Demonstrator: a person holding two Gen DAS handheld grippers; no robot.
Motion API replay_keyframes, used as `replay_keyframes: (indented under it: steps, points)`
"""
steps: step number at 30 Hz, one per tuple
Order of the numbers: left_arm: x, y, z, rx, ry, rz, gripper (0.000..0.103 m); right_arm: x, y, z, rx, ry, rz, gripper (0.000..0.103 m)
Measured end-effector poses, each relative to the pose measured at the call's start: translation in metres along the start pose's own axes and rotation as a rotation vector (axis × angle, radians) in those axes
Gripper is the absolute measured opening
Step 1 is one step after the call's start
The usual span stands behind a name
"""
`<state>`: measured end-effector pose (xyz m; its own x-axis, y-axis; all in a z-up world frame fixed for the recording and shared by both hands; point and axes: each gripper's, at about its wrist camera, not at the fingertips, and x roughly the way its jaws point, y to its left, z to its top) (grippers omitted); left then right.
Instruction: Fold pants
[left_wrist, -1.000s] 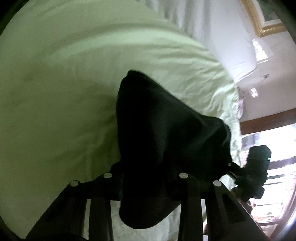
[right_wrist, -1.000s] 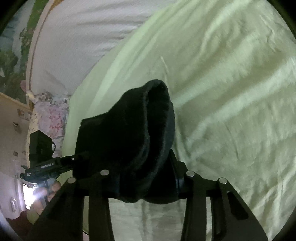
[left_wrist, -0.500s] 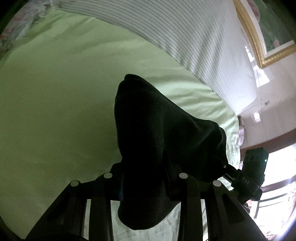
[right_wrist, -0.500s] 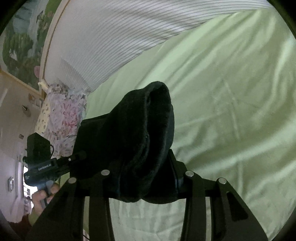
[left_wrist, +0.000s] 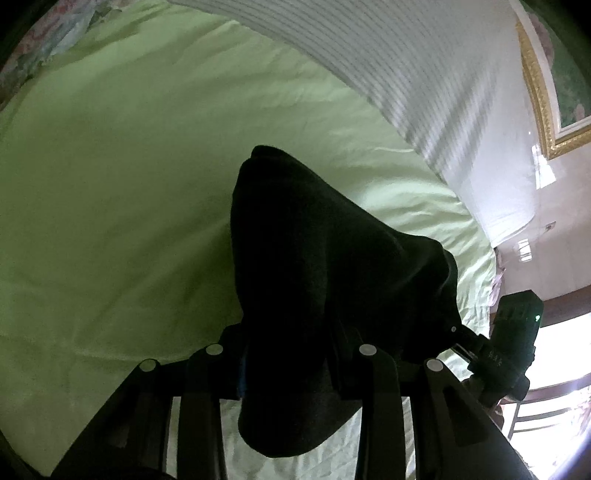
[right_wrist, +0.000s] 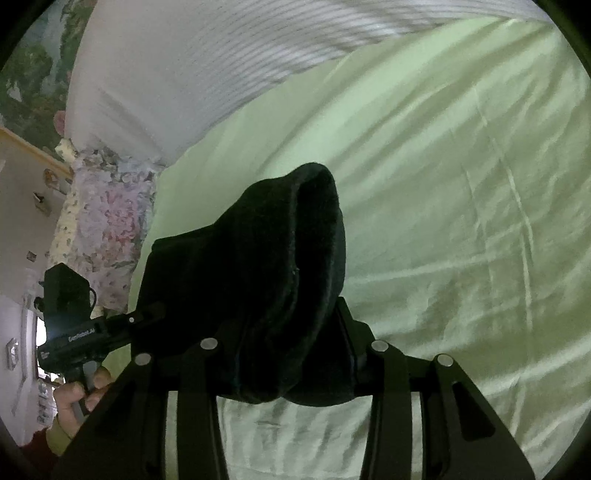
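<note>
Black pants (left_wrist: 314, 280) hang bunched over my left gripper (left_wrist: 291, 354), whose jaws are shut on the thick fabric; the cloth hides the fingertips. The same pants (right_wrist: 266, 273) are stretched across to my right gripper (right_wrist: 291, 350), also shut on a thick fold of them. The span between the two is held above the pale green bed sheet (left_wrist: 110, 184). In the left wrist view the right gripper's body (left_wrist: 513, 343) shows at the right end of the cloth. In the right wrist view the left gripper's body (right_wrist: 70, 317) shows at the left, with a person's hand (right_wrist: 77, 398) on its handle.
The green sheet (right_wrist: 461, 221) covers the bed beneath both grippers. A white striped pillow (left_wrist: 424, 74) lies at the head, seen also as the pillow (right_wrist: 184, 74). A floral cushion (right_wrist: 103, 229) sits beside it. A gold-framed picture (left_wrist: 546, 92) hangs on the wall.
Both grippers have carried the pants across the bed toward the striped pillow, which now fills more of both views. The grip on the cloth looks the same.
</note>
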<state>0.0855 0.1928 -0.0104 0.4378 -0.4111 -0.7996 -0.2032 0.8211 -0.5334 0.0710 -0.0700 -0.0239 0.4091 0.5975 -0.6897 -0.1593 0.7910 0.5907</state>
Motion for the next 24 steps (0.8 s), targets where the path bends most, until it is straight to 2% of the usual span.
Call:
replay_keyframes:
  steps: [6, 9, 12, 14, 22, 24]
  points:
    - [0.009, 0.008, -0.001, 0.004, 0.026, 0.018, 0.042, 0.009, -0.008, -0.001, -0.026, 0.010, -0.049, 0.049]
    - [0.013, 0.004, -0.001, 0.008, 0.029, 0.030, 0.046, 0.009, -0.012, -0.001, -0.035, 0.011, -0.062, 0.055]
    - [0.008, 0.000, -0.002, 0.024, 0.020, 0.064, 0.054, 0.007, -0.012, 0.000, -0.032, 0.007, -0.068, 0.058]
    - [0.004, -0.004, -0.004, 0.033, 0.012, 0.077, 0.064, 0.004, -0.010, 0.000, -0.036, -0.004, -0.081, 0.060]
    - [-0.009, -0.008, -0.010, 0.044, -0.006, 0.109, 0.074, -0.015, -0.007, -0.003, -0.048, -0.045, -0.091, 0.076]
    - [-0.013, -0.011, -0.015, 0.052, -0.013, 0.124, 0.080, -0.021, -0.004, -0.004, -0.059, -0.060, -0.089, 0.078]
